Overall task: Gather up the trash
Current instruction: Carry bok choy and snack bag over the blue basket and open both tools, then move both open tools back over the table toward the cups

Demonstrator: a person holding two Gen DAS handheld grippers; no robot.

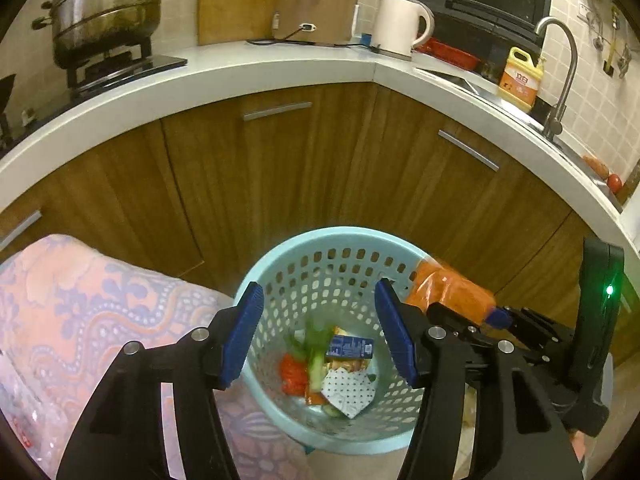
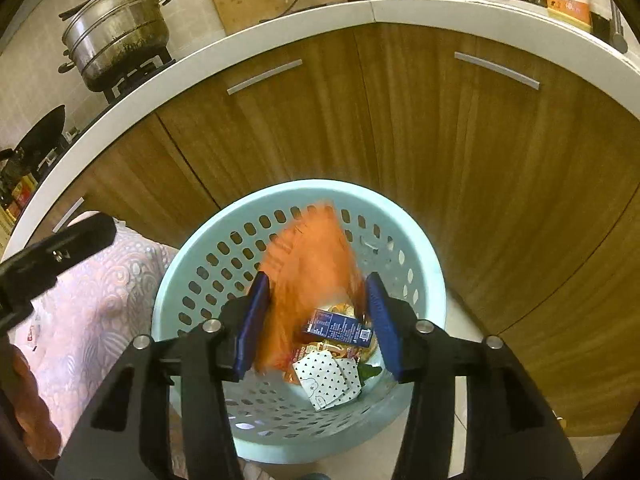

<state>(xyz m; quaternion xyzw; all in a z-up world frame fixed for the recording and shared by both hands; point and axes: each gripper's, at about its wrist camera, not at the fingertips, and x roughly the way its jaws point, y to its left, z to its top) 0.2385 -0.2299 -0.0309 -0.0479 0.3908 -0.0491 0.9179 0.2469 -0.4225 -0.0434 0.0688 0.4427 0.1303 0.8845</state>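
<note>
My 2 grippers, left (image 1: 318, 338) and right (image 2: 314, 324), hang open over the bin (image 2: 434, 280); the orange bag (image 2: 312, 264), light, crinkly and slippery, sits between the right's jaws; I'd pinch its gathered edge.

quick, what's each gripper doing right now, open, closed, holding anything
Left gripper: open, empty, above the basket.
Right gripper: open; the orange bag is blurred between its jaws, apparently dropping.

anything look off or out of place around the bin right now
Only the orange wrapper: it is motion-blurred between the right gripper's open jaws, apparently dropping into the light blue basket. The trash already inside lies at the bottom; nothing is visibly spilled. The left gripper is open and empty.
</note>
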